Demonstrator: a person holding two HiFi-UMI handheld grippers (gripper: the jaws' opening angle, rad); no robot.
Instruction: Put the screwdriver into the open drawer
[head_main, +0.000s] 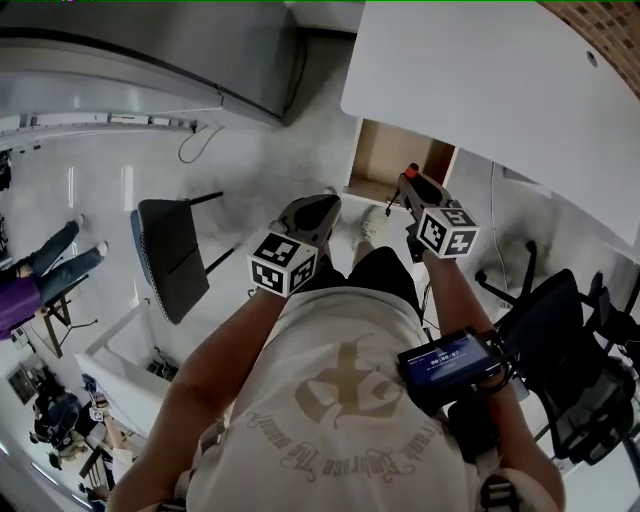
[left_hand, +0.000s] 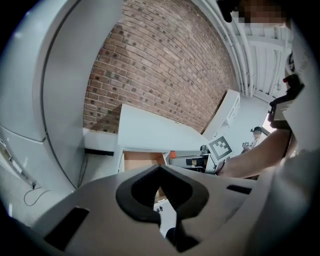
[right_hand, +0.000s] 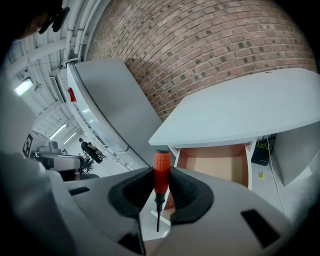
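The screwdriver (right_hand: 161, 172) has an orange handle and a thin dark shaft. My right gripper (right_hand: 161, 175) is shut on the handle, shaft hanging below the pads. In the head view the right gripper (head_main: 410, 180) hovers just in front of the open drawer (head_main: 398, 158), with the orange handle (head_main: 411, 168) poking out. The drawer (right_hand: 215, 162) is a bare wooden box under the white table (right_hand: 240, 110). My left gripper (head_main: 312, 215) hangs to the left of the drawer, above the floor. In the left gripper view its pads (left_hand: 160, 167) meet with nothing between them.
A black office chair (head_main: 560, 350) stands right of the person. A dark chair (head_main: 170, 255) sits on the floor at left, with a grey curved cabinet (head_main: 150, 60) behind it. Other people (head_main: 40, 270) stand at the far left. A brick wall (right_hand: 210, 45) backs the table.
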